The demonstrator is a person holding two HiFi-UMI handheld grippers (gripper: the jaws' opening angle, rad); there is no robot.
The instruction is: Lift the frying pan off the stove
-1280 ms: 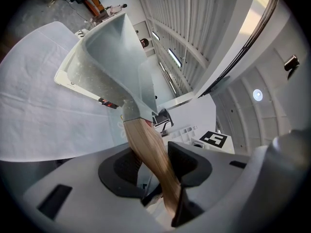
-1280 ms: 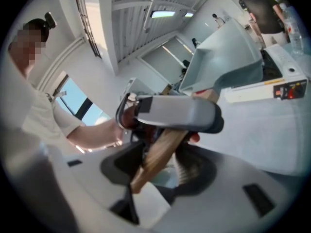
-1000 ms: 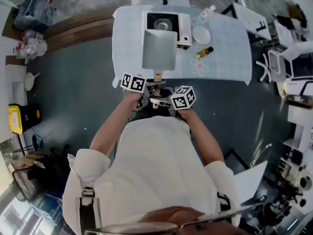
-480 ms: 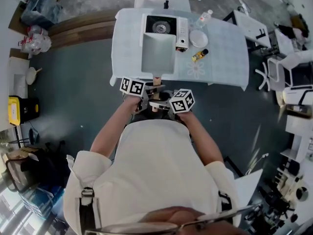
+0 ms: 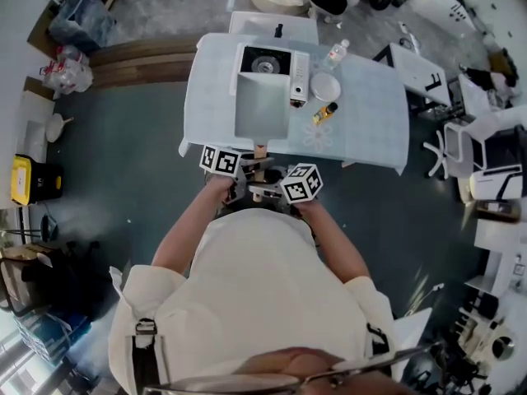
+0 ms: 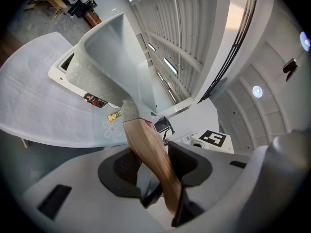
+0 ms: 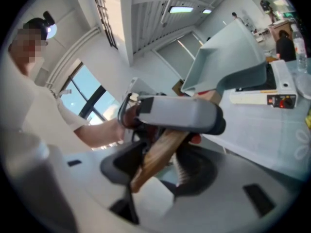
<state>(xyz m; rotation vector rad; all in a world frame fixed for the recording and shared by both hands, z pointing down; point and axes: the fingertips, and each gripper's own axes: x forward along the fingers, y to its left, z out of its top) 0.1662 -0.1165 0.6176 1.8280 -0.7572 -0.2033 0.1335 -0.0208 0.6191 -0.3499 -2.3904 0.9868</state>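
A square grey frying pan [image 5: 262, 105] with a wooden handle [image 5: 260, 151] hangs tilted above the table, its far edge over the white portable stove [image 5: 298, 56]. Both grippers hold the handle at the table's near edge. In the left gripper view the handle [image 6: 150, 154] runs between the jaws of my left gripper [image 6: 158, 166] and the pan [image 6: 112, 57] rises beyond it. In the right gripper view my right gripper [image 7: 155, 166] is shut on the handle [image 7: 163, 152], with the left gripper's body [image 7: 180, 115] across it and the pan [image 7: 228, 62] above the stove [image 7: 272, 93].
The table [image 5: 370, 130] has a pale cloth. Right of the stove stand a clear bottle [image 5: 336, 53], a white round plate [image 5: 325, 86] and a small yellow bottle [image 5: 322, 112]. A white chair [image 5: 272, 23] is behind the table. Desks and clutter fill the right side.
Both grippers keep their hold on the handle. The table and pan sit slightly smaller and lower in the head view, which has shifted; the pan stays raised by the stove.
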